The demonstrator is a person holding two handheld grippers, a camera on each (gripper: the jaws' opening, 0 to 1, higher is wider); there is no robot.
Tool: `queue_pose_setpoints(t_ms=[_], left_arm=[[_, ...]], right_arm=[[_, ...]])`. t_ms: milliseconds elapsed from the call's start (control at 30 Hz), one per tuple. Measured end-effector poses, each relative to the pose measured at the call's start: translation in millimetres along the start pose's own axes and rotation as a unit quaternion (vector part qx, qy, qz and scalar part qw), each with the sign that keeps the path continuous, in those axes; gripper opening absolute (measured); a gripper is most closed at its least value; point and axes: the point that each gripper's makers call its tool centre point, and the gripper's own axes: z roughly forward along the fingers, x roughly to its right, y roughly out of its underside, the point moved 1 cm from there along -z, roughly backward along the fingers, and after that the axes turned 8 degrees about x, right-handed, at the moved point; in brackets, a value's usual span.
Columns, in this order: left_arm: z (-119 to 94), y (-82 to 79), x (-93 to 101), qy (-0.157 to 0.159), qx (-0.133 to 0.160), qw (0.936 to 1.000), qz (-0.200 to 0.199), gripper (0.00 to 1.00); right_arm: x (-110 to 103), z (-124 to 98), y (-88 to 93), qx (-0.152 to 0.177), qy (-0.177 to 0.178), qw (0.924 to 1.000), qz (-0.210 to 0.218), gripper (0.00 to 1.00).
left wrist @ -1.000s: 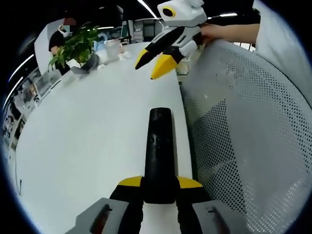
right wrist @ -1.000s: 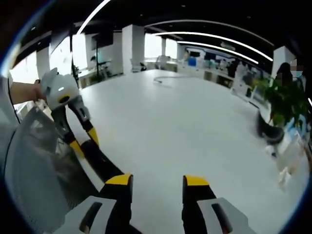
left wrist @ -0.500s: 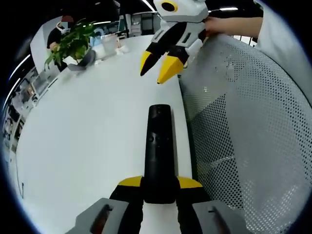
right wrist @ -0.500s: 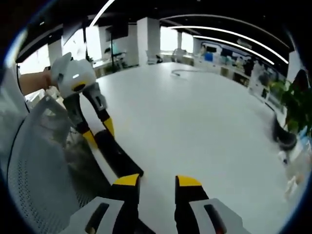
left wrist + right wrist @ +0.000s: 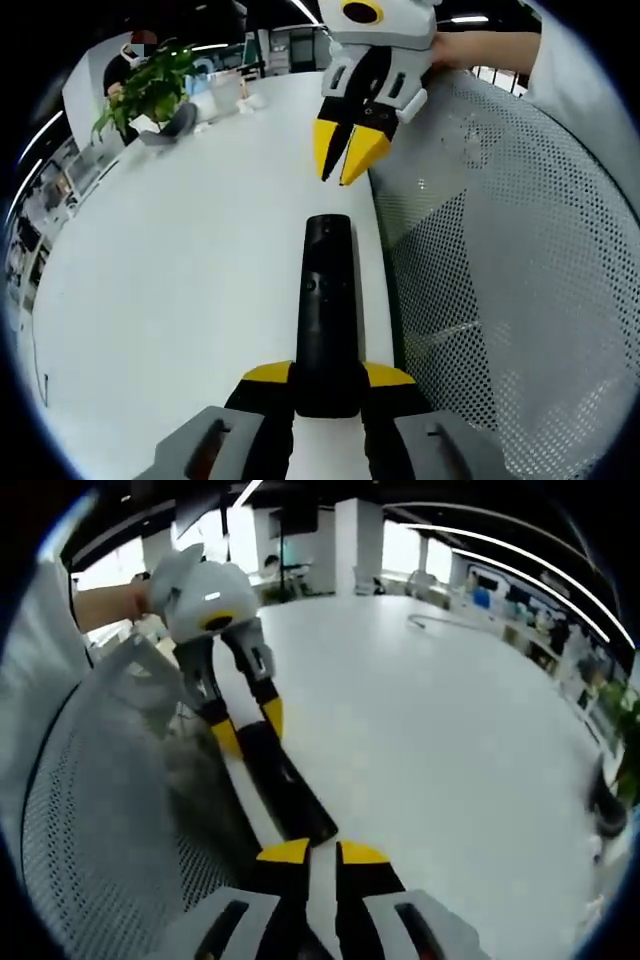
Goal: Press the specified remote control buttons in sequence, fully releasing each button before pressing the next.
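Two tools engaged: my left tool clamps the remote over the desk; right tool hovers past its far end, jaws nearly shut (empty). Risk: blunt tips pressing neighbouring buttons.

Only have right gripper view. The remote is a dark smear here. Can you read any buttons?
Observer: Yes. In the left gripper view the remote lies face up, with small buttons partway along it.
Operator: Are my tips on one?
Observer: No. There the right gripper points at the remote's far end, and a strip of white table shows between its tips and the remote.
Operator: Is the left grip solid?
Observer: It looks so. The left gripper has its jaws clamped on both sides of the remote's near end.
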Motion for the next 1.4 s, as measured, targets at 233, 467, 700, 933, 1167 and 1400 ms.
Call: queue_pose_setpoints(t_ms=[233, 467, 700, 933, 1167, 1400], left_arm=[[-0.1, -0.1, 0.1, -0.002, 0.003, 1.0, -0.003, 0.24], [-0.4, 0.0, 0.0, -0.003, 0.004, 1.0, -0.005, 0.24], [-0.3, -0.3, 0.1, -0.004, 0.004, 1.0, -0.006, 0.24], [-0.5, -0.2, -0.2, -0.004, 0.004, 1.0, -0.006, 0.24], [-0.3, -0.4, -0.7, -0.004, 0.005, 1.0, -0.007, 0.24], [-0.4, -0.1, -1.5, -0.004, 0.004, 1.0, -0.008, 0.24]], right_arm=[[1.9, 4.3, -9.1, -0.009, -0.011, 0.9995, -0.027, 0.0], [-1.4, 16.2, -3.9, -0.035, -0.033, 0.9978, -0.047, 0.0], [-0.9, 26.8, 7.2, -0.063, -0.048, 0.9954, -0.054, 0.0], [0.2, 28.4, 7.4, -0.075, -0.057, 0.9933, -0.066, 0.0], [-1.2, 32.7, 4.5, -0.08, -0.066, 0.9904, -0.091, 0.0], [-1.3, 32.9, 5.0, -0.101, -0.078, 0.9856, -0.112, 0.0]])
